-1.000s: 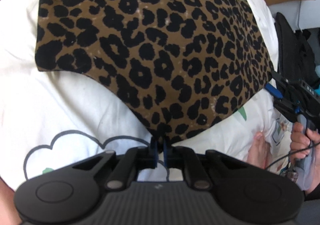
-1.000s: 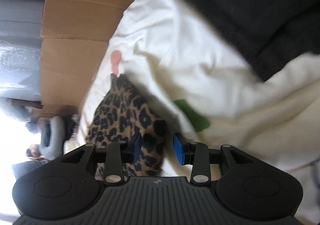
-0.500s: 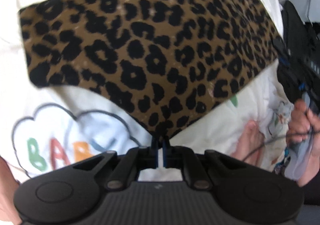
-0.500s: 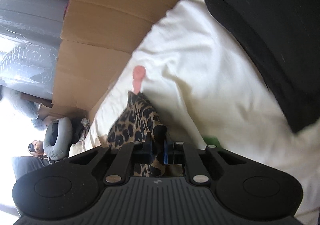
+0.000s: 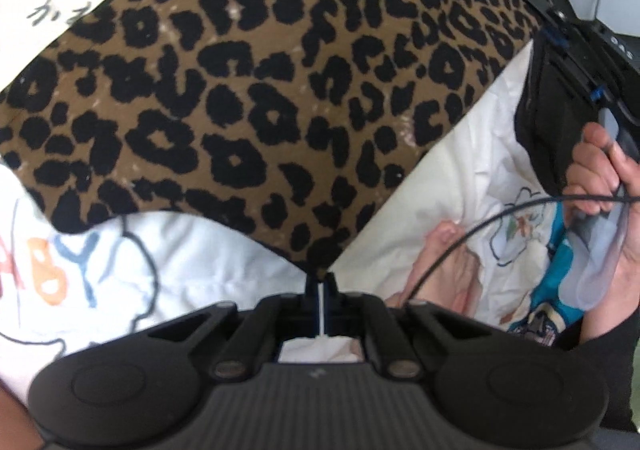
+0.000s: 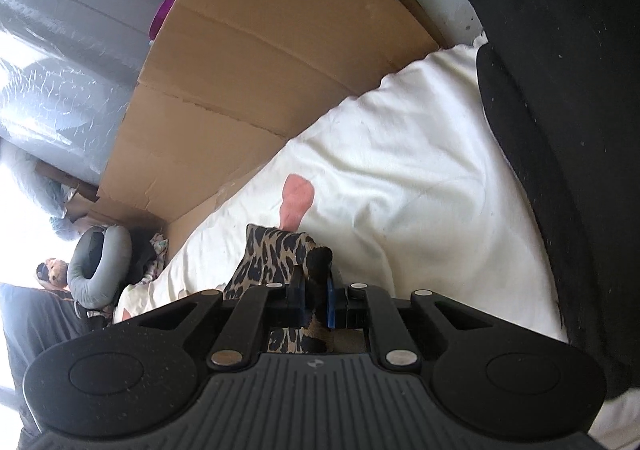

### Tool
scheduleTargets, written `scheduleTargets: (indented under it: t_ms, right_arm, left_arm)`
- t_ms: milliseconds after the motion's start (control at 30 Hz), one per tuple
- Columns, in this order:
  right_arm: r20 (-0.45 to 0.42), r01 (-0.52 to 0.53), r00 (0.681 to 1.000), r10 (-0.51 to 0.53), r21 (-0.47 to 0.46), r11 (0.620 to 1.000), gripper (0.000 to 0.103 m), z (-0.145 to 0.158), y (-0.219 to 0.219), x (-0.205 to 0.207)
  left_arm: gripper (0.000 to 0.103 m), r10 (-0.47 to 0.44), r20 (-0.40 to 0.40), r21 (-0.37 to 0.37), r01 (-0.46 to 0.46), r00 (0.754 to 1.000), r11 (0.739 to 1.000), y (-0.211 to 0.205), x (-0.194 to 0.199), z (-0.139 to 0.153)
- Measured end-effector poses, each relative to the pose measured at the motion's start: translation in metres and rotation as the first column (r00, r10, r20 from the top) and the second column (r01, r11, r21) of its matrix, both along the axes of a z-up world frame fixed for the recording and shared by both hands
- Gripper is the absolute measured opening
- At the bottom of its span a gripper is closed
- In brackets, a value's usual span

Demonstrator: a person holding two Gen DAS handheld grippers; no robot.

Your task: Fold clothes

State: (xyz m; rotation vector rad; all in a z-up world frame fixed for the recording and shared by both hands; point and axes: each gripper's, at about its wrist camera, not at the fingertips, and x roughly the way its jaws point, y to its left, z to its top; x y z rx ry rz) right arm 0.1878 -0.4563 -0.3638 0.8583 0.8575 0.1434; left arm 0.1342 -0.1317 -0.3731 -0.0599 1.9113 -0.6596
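A leopard-print garment, brown with black spots, is stretched in the air over a white printed blanket. My left gripper is shut on its near corner. At the right edge of the left wrist view, the other gripper pinches the garment's far right corner, held by a hand. In the right wrist view my right gripper is shut on a bunched corner of the leopard-print garment, which runs away to the left above the white blanket.
A black fabric pile lies on the right of the blanket. Brown cardboard stands along the blanket's far edge, with a plastic-wrapped grey roll behind it. A foot rests on the blanket near my left gripper. A black cable hangs across.
The right gripper went from open beside the garment's corner to shut on it. Both grippers have lifted the garment off the blanket, so it now hangs stretched between them.
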Motion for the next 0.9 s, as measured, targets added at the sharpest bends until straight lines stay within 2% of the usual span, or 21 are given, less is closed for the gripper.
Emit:
scheduleTargets:
  t_ms: [300, 467, 600, 633, 700, 900]
  right_arm:
    - [0.009, -0.014, 1.0, 0.015, -0.054, 0.998, 0.008, 0.005, -0.004, 0.018]
    - [-0.032, -0.001, 0.999, -0.002, -0.084, 0.996, 0.009, -0.002, -0.009, 0.021]
    - [-0.079, 0.021, 0.996, -0.029, -0.096, 0.995, 0.022, -0.008, -0.013, 0.018]
    - [-0.08, 0.022, 0.996, -0.029, -0.091, 0.996, 0.028, -0.008, -0.013, 0.014]
    - [-0.082, 0.024, 0.996, -0.031, -0.081, 0.996, 0.032, -0.007, -0.012, 0.007]
    - [-0.088, 0.031, 0.996, -0.035, -0.051, 0.998, 0.038, -0.005, -0.01, -0.014]
  left_arm:
    - [0.001, 0.028, -0.018, -0.054, -0.029, 0.999, 0.998, -0.013, -0.007, 0.0]
    - [0.001, 0.038, -0.029, -0.06, -0.04, 0.999, 0.997, -0.019, -0.012, -0.004]
    - [0.0, 0.042, -0.066, -0.047, -0.045, 0.997, 0.998, -0.015, -0.011, -0.006]
    - [0.002, 0.025, -0.056, -0.045, -0.027, 0.998, 0.999, -0.016, -0.011, -0.002]
    - [0.011, -0.002, -0.037, -0.034, 0.001, 0.999, 0.999, -0.016, -0.012, 0.006]
    - [0.015, -0.059, 0.053, -0.039, 0.061, 0.997, 0.997, -0.017, 0.004, 0.045]
